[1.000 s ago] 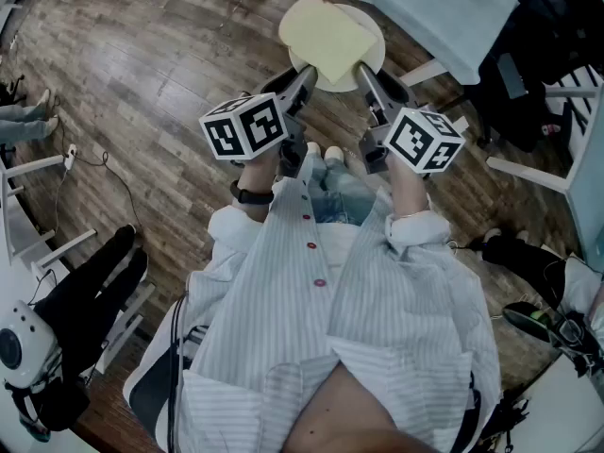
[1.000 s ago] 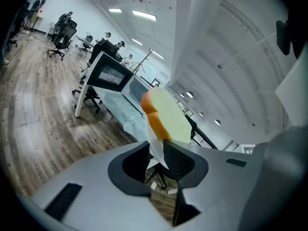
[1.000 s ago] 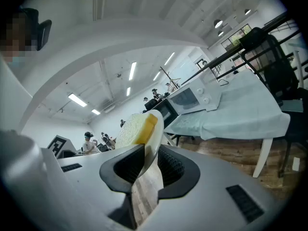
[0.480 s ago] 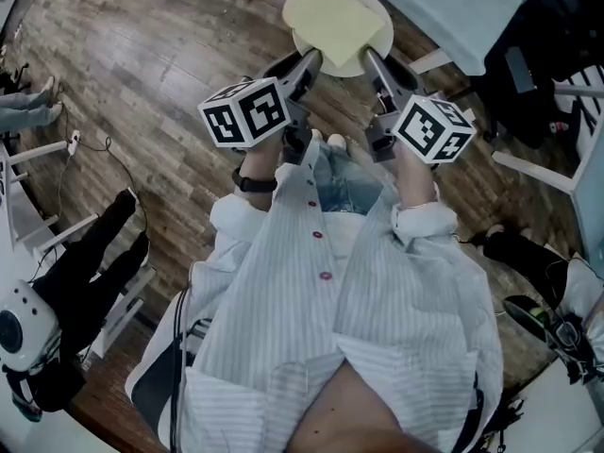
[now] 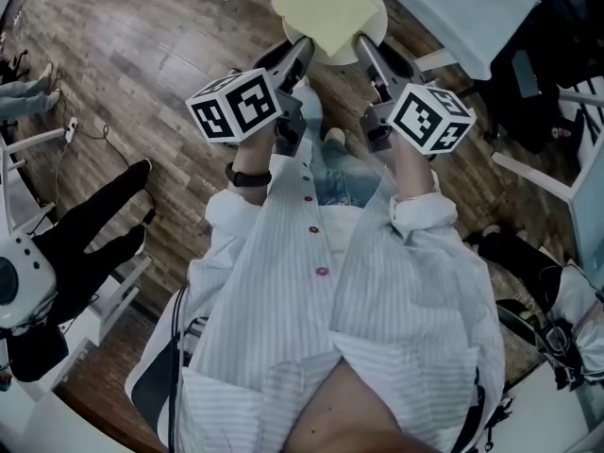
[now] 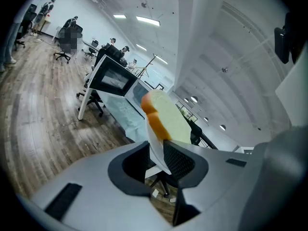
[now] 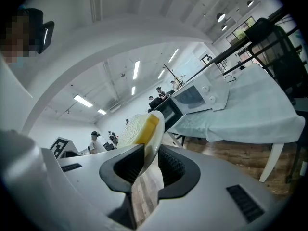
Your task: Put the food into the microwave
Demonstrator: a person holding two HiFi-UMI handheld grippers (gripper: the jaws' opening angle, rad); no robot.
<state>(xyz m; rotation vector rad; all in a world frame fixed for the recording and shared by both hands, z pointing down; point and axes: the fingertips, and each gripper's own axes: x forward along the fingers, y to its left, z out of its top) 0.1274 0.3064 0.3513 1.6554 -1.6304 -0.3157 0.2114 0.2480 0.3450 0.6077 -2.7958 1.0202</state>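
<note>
Head view: a plate [image 5: 379,25] of bread [image 5: 321,3] was held over the wooden floor [image 5: 142,64]. Its rim was clamped by the left gripper [image 5: 303,49] and the right gripper [image 5: 361,44], and the microwave [image 6: 113,78] was seen well apart.

the person wears a pale pinstriped shirt [image 5: 377,291] with small red buttons [image 5: 322,272], sleeves [image 5: 415,217] rolled back, a dark wristband [image 5: 247,176], faded blue jeans [image 5: 340,173] and pale shoes [image 5: 334,137]. the grey left gripper [image 5: 304,45] and right gripper [image 5: 361,43] carry black-and-white marker cubes [image 5: 236,107].
</note>
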